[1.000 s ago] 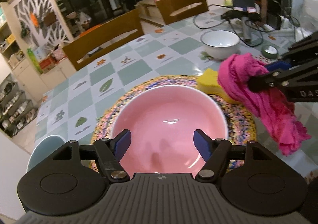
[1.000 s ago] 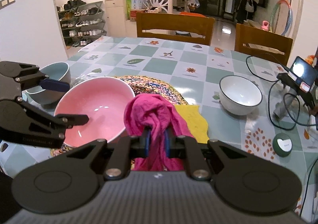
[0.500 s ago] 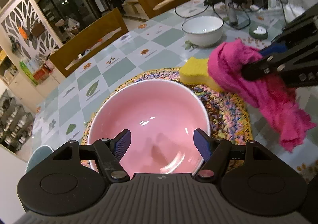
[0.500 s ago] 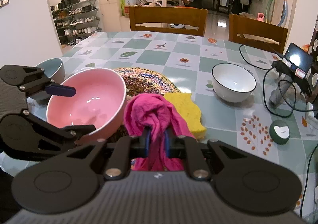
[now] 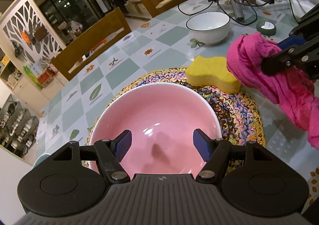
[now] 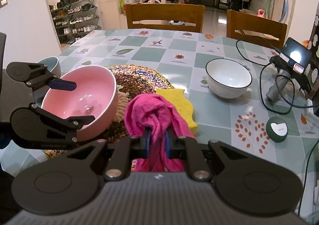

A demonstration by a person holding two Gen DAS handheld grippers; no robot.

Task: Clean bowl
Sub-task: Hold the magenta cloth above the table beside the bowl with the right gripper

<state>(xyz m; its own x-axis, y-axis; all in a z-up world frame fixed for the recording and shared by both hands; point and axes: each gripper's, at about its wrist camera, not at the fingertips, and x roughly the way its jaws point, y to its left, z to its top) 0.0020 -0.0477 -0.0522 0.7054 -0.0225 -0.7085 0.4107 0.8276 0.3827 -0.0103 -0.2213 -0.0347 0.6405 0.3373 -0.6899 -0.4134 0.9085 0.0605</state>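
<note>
A pink bowl (image 5: 155, 117) sits on a braided round mat (image 5: 239, 109); it also shows in the right wrist view (image 6: 83, 101), tilted toward the right. My left gripper (image 5: 162, 143) is open, its blue pads on either side of the bowl's near rim; one is over the inside, one outside in the right wrist view (image 6: 79, 103). My right gripper (image 6: 157, 141) is shut on a magenta cloth (image 6: 153, 113) and holds it to the right of the bowl (image 5: 269, 69), above the table.
A yellow sponge (image 5: 211, 73) lies at the mat's far right edge. A white bowl (image 6: 228, 77) stands further right. A grey-blue bowl (image 6: 49, 63) is left of the pink one. A green round tin (image 6: 277, 129), cables and a phone stand (image 6: 289, 65) are at the right.
The pink bowl has moved nearer to me and tilted within the left gripper's open fingers. The right gripper with the cloth has stayed beside it.
</note>
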